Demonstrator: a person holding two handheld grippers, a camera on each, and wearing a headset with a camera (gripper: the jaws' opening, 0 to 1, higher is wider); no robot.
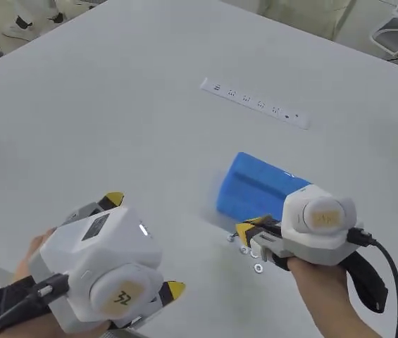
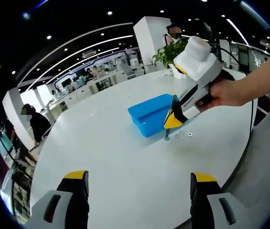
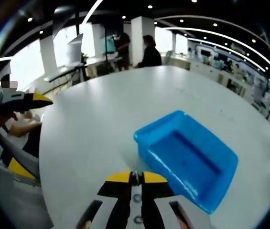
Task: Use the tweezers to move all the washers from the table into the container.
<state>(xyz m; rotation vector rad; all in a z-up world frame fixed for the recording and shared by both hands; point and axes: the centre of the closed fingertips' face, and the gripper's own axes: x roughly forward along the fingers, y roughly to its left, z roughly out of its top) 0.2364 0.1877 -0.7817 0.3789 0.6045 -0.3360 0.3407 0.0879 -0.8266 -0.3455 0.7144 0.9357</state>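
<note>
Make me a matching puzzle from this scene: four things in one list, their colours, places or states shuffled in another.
1 container
2 washers
3 power strip
4 left hand-held gripper

a jaws wide apart
b blue
c on the table by the right hand-held gripper tips
d white, beyond the container

Pairs: 1-b, 2-c, 3-d, 4-a

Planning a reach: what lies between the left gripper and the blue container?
Bare table between left gripper and blue container, seen in the left gripper view.
</note>
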